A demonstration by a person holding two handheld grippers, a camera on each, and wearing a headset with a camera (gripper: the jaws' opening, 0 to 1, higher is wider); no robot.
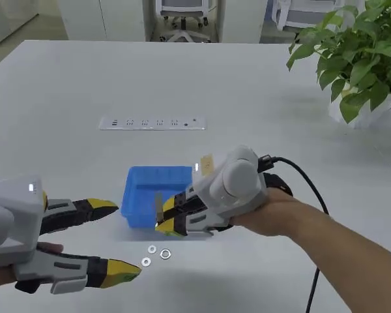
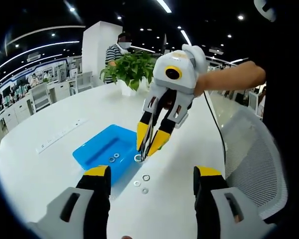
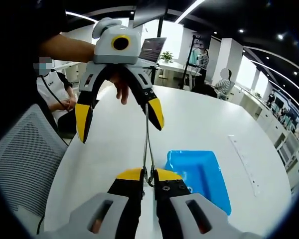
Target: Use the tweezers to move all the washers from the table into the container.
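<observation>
In the head view, the right gripper (image 1: 169,217) hides the blue container's (image 1: 140,195) lower right corner and most of the tweezers (image 1: 158,207). The left gripper (image 1: 117,238) is cut off at the lower left edge. At the centre of the left gripper view, the washer (image 2: 138,158) is too small to tell whether it is gripped.

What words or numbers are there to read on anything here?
No text here reads clearly.
Tan sticker on the white and yellow right tool: too blurred to read.
Long white power strip: marks too small to read.
Distant dark screen in the right gripper view: blurred.
Blue plastic container: no writing seen.
</observation>
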